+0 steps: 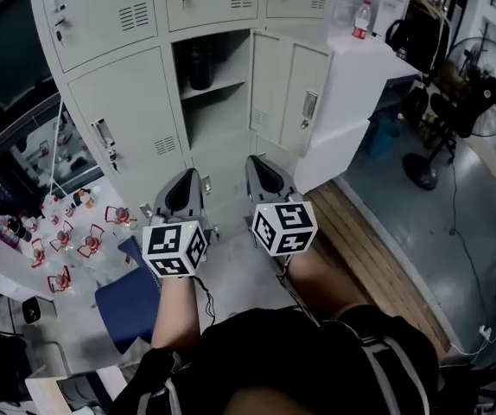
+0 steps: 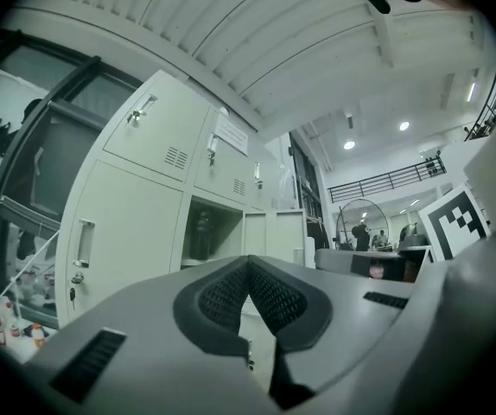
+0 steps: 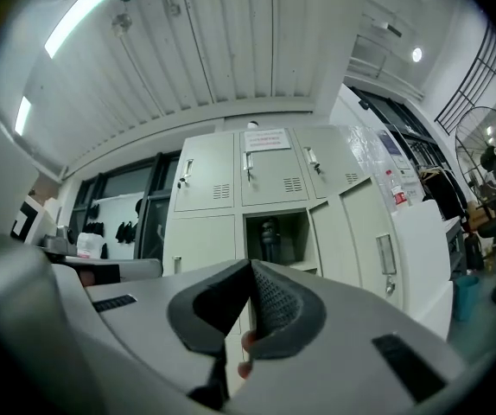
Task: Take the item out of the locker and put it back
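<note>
Head view only: shows both tools side by side, marker cubes (image 1: pixel 174 247) at their rear, forearms (image 1: pixel 177 314) stretched out from the body. Gripper views only: show the ribbed ceiling (image 3: pixel 231 50) above the tips. Right gripper view alone: shows a paper notice (image 3: pixel 268 139) on an upper door.

Ahead of both tips: grey locker bank (image 1: pixel 127 102), one compartment (image 1: pixel 222 115) open, door (image 1: pixel 307 102) swung out ahead and right of the right gripper (image 1: pixel 263 169).

Left gripper (image 1: pixel 183 184) and right gripper: held about level, pointed at the bank, well short of it. Both clenched tip to tip, gripping nothing.

Dark bottle (image 1: pixel 200 66): ahead of and above the tips, on the open compartment's shelf, upright, long axis vertical.
</note>
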The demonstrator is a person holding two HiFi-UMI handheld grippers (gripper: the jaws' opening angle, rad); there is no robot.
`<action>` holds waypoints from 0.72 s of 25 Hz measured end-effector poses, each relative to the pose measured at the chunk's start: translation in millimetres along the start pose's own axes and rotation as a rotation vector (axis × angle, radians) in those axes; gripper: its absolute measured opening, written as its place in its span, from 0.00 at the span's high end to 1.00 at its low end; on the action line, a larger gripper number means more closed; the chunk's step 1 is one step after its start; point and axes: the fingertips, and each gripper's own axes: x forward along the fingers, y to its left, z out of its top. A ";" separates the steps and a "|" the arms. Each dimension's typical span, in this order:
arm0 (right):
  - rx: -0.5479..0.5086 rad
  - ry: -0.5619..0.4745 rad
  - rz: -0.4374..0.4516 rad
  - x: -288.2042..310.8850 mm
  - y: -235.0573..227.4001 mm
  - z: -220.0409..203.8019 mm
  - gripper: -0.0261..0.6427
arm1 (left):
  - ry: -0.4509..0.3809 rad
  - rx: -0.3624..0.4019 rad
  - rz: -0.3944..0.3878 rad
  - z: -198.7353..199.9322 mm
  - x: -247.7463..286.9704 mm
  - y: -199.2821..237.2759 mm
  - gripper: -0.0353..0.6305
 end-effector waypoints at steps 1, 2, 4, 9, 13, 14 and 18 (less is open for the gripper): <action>0.001 0.004 -0.002 12.5 -2.3 -3.0 0.94 | 0.005 -0.004 0.000 -2.2 10.2 8.9 0.93; 0.002 0.008 -0.002 23.1 -4.1 -5.9 0.94 | 0.012 -0.009 0.001 -4.7 19.0 16.6 0.93; 0.001 0.016 0.002 40.0 -7.3 -10.7 0.94 | 0.027 -0.014 0.005 -10.2 32.9 27.6 0.93; 0.019 0.021 0.011 73.8 -23.2 -18.8 0.94 | 0.060 -0.003 0.019 -23.0 60.2 42.0 0.93; 0.016 0.018 0.039 101.6 -36.4 -23.4 0.94 | 0.056 0.010 0.049 -25.1 84.9 54.3 0.93; 0.016 0.019 0.048 108.9 -39.4 -23.9 0.94 | 0.056 0.011 0.063 -25.4 91.2 58.7 0.93; 0.013 0.017 0.075 136.1 -56.2 -18.2 0.94 | 0.058 0.013 0.101 -22.7 118.4 69.1 0.93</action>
